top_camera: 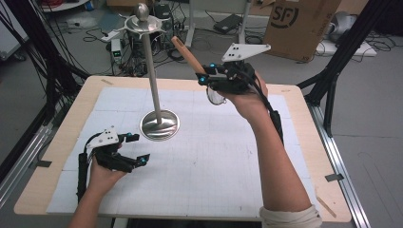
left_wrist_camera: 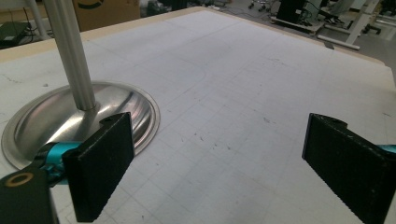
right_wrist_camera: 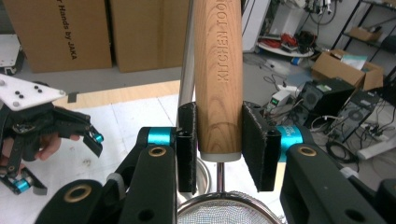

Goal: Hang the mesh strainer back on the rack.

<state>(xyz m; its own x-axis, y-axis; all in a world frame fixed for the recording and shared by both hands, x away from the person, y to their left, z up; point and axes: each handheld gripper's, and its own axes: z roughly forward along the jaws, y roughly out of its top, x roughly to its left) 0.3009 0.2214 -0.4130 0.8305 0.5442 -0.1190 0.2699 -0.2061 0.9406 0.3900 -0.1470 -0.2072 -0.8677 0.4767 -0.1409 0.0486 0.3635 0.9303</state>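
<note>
Trouble [top_camera: 192,56] is most likely to come at the top of the metal stand [top_camera: 151,71], in the upper middle of the high view. The right gripper [top_camera: 209,78] holds a wooden-handled strainer [right_wrist_camera: 218,74] raised high, its handle slanting up toward the stand's crown of hooks [top_camera: 142,23]. Judging from this, the strainer is meant to hang there; if the handle's tip swings into the thin pole or the crown, the stand could rock on its round base [top_camera: 159,125] and tip. The grip sits near the bottom of the handle, just above the mesh bowl [right_wrist_camera: 224,212], so the long wooden end could also pivot between the pads if it is bumped.

In the right gripper view, the two black pads press the handle from either side at centre frame, jaws closed partway on the wood, with the bowl at the bottom edge and the stand's pole rising just behind the handle.

The left gripper [top_camera: 134,148] rests low on the white mat [top_camera: 214,156] at the lower left of the high view, jaws spread wide with nothing between them. In the left gripper view one pad [left_wrist_camera: 100,165] lies just beside the base's rim, not touching it as far as can be told, so it gives the stand no bracing.
</note>
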